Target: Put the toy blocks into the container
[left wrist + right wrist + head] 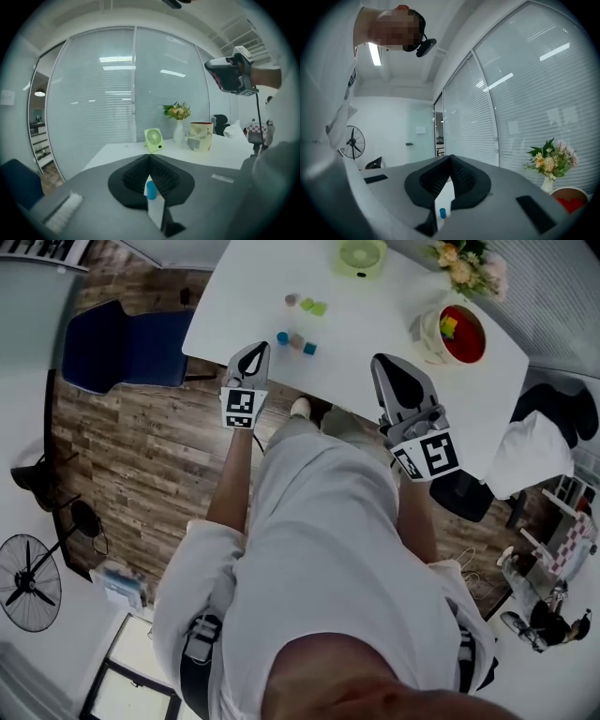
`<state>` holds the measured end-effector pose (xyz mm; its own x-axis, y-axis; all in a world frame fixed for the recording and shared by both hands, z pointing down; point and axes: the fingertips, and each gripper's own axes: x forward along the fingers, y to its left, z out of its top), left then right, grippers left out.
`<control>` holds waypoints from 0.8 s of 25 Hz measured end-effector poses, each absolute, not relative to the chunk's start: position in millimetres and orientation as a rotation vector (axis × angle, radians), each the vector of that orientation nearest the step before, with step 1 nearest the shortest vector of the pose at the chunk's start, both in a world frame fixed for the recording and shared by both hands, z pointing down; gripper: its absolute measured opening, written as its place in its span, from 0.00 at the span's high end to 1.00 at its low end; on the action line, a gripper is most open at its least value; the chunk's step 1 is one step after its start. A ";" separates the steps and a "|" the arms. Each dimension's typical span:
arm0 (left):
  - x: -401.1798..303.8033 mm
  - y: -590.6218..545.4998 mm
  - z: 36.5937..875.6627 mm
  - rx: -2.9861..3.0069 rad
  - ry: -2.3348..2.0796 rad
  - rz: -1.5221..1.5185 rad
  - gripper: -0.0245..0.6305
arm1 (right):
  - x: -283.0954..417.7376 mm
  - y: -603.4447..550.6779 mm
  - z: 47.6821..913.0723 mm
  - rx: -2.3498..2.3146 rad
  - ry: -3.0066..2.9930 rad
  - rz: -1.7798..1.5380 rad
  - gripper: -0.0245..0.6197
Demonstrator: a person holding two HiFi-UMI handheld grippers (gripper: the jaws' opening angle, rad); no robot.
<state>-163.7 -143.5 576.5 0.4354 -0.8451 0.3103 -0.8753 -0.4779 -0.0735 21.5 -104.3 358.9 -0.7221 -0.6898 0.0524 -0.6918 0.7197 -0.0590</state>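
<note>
two grippers are held out low ahead of the person [319, 549], both reaching to the near edge of the white table [375, 315]. the left gripper [254, 356] pokes its tip over that edge and sits level enough to look across the tabletop. its jaws are pressed together with nothing gripped. just past its tip lie the toy blocks [296, 340], three in a near cluster and three more farther in. bare tabletop runs rightward from them. the right gripper [389, 371] tilts upward at the same edge, its jaws likewise closed and empty. the container [427, 334] has coloured blocks inside. it stands well apart from the loose ones, near the table's right edge, with flowers [464, 263] just behind it.
</note>
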 end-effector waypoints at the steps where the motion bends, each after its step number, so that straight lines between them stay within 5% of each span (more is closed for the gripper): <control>1: -161.7 -149.0 591.5 2.544 -1.529 0.471 0.96 | 25.7 -110.1 361.3 1.152 -2.892 0.134 0.96; 3: -157.6 -159.0 618.2 2.490 -1.488 0.483 0.94 | 34.1 -121.2 364.3 1.137 -2.894 0.158 0.96; 7: -147.1 -180.9 658.2 2.445 -1.416 0.564 0.58 | 48.2 -142.6 364.1 1.136 -2.892 0.158 0.96; 11: -135.0 -188.1 688.2 2.433 -1.337 0.622 0.46 | 58.1 -149.0 366.3 1.162 -2.879 0.174 0.96; 15: -133.6 -192.4 709.9 2.366 -1.317 0.628 0.46 | 65.1 -145.7 365.6 1.191 -2.859 0.178 0.96; 18: -139.5 -194.7 711.7 2.341 -1.373 0.635 0.74 | 70.8 -144.6 365.8 1.201 -2.851 0.177 0.96; 20: -141.8 -194.3 707.6 2.348 -1.393 0.631 0.75 | 71.3 -144.2 368.0 1.196 -2.848 0.180 0.96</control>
